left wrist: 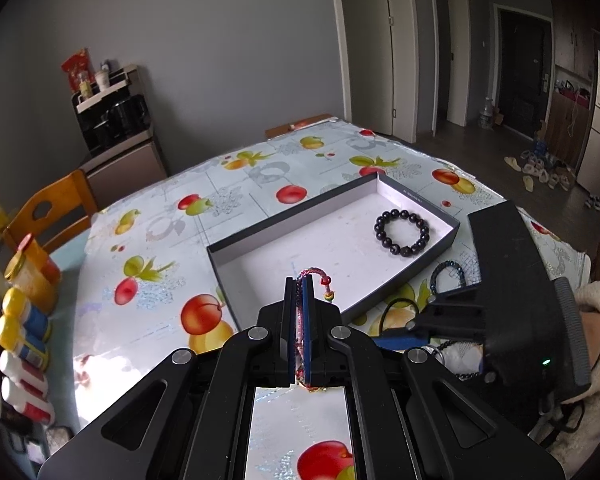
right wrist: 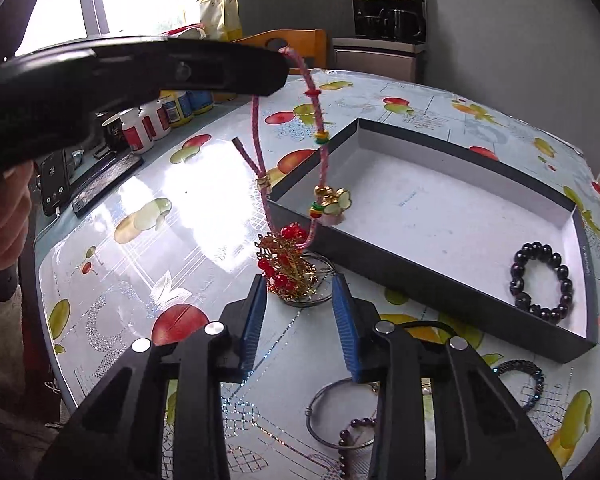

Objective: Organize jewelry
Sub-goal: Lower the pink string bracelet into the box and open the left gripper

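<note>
My left gripper is shut on a pink braided cord bracelet with gold charms and coloured beads, which hangs above the table by the near left corner of the box. The shallow dark box has a white floor and holds a black bead bracelet, also seen in the left wrist view. My right gripper is open and empty, low over the table, just short of a gold and red bead ornament. A silver bangle, a dark bead string and a blue-black chain bracelet lie on the table below it.
The table has a glossy fruit-print cloth. Bottles and jars line its left edge, with a phone and remote nearby. A wooden chair stands at the far side and a dark cabinet with kettles by the wall.
</note>
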The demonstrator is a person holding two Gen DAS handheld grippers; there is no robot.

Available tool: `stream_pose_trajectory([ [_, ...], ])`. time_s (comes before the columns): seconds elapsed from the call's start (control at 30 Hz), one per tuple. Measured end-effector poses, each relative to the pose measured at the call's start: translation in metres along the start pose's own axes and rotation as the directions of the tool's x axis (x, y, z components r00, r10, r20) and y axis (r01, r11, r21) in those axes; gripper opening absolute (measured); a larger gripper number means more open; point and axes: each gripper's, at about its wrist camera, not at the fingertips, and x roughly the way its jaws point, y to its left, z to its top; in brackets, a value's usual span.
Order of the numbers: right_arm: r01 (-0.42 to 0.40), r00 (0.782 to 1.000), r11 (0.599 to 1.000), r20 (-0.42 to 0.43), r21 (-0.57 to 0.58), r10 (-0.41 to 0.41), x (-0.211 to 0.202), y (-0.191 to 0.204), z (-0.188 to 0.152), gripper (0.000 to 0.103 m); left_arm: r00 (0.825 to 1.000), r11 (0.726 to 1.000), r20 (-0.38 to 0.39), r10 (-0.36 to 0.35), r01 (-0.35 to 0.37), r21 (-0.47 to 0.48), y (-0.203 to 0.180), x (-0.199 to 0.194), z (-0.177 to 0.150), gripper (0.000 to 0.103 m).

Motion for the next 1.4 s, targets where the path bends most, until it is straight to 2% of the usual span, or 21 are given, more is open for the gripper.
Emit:
stream_pose_trajectory([
  [0.17,-0.013,1.0,1.0,0.014,0.002,0.013,0.012,0.002,0.003,0.021,1.0,1.0,0.008,-0.009,0.009,0.0,0.0,-0.004,0.0,0.002],
  [0.23,-0.008,1.0,1.0,0.009,-0.003,0.008,0.015,0.003,0.003,0.003,1.0,1.0,0.006,-0.002,0.002,-0.003,0.002,-0.004,0.0,0.002],
  [0.37,-0.019,0.999,1.0,0.033,-0.018,0.02,0.007,0.006,0.001,0.003,1.0,1.0,-0.005,0.029,-0.029,-0.013,0.009,-0.001,-0.001,0.002],
  [0.67,-0.057,0.998,0.996,0.027,-0.067,0.059,-0.01,0.017,-0.01,0.002,0.995,0.995,-0.046,0.086,-0.088,-0.051,0.031,0.016,-0.001,0.002],
  [0.97,-0.077,0.997,0.993,-0.009,-0.088,0.077,-0.015,0.022,-0.024,0.002,0.993,0.993,-0.063,0.098,-0.101,-0.056,0.038,0.031,0.006,0.002],
  [1.1,-0.063,0.998,0.994,-0.027,-0.089,0.061,-0.012,0.019,-0.027,0.002,0.987,0.988,-0.051,0.151,-0.153,-0.038,0.04,0.037,0.018,0.002],
  [1.2,-0.063,0.997,0.995,-0.042,-0.078,0.06,-0.009,0.016,-0.029,0.002,0.989,0.989,-0.048,0.143,-0.145,-0.043,0.046,0.04,0.031,0.002],
  [1.3,-0.047,0.998,0.995,-0.043,-0.089,0.043,-0.01,0.015,-0.029,0.002,0.984,0.985,-0.057,0.169,-0.171,-0.038,0.053,0.049,0.045,0.002],
  [1.4,-0.023,0.999,0.995,-0.046,-0.099,0.019,-0.012,0.014,-0.029,0.004,0.987,0.988,-0.075,0.143,-0.147,-0.046,0.059,0.064,0.056,0.002],
])
